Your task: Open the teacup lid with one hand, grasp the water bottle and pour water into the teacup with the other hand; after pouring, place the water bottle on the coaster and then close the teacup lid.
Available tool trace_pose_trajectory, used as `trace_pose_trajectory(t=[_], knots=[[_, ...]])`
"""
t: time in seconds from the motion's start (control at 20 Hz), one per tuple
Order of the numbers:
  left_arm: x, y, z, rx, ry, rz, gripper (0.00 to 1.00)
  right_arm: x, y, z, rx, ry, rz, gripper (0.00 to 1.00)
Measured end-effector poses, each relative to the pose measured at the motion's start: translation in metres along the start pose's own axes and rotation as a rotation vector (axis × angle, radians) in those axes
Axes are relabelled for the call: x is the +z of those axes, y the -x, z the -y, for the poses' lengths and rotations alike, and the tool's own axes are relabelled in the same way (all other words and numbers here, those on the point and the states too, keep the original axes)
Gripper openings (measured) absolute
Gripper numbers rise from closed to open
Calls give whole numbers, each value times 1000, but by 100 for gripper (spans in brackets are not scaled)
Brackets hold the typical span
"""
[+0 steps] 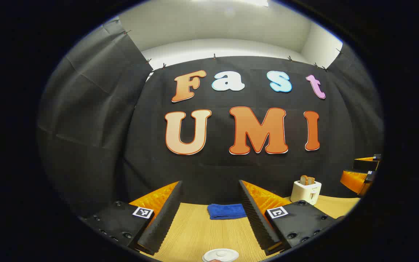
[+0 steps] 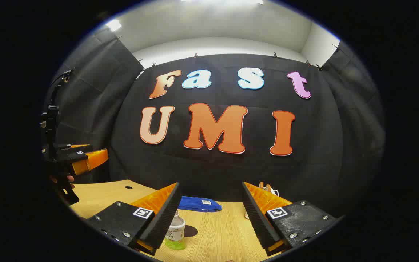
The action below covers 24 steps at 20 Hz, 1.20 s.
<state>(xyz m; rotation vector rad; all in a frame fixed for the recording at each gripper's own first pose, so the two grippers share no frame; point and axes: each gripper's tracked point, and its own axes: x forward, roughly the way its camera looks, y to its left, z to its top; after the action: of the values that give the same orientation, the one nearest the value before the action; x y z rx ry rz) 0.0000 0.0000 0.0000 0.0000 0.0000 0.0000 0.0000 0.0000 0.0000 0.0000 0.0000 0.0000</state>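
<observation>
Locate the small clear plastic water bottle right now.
In the right gripper view, the small clear plastic water bottle stands upright on the wooden table, low and left of centre, beside the right gripper's left finger, a dark round coaster just behind.

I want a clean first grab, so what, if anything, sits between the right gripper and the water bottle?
Nothing visible does. In the right gripper view the right gripper is open and the water bottle stands upright on the table just inside its left finger. The blue cloth lies farther back.

Bare table lies between water bottle and blue cloth.
</observation>
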Motion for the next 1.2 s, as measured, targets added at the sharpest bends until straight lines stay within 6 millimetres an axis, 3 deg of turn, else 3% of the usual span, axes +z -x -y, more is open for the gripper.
trace_pose_trajectory(t=[1.0,1.2], knots=[[11,-8,-11,37,3,0,97,9,-2,4,4,-13,4,98],[17,-1,-14,31,5,4,96,12,1,4,7,-11,9,98]])
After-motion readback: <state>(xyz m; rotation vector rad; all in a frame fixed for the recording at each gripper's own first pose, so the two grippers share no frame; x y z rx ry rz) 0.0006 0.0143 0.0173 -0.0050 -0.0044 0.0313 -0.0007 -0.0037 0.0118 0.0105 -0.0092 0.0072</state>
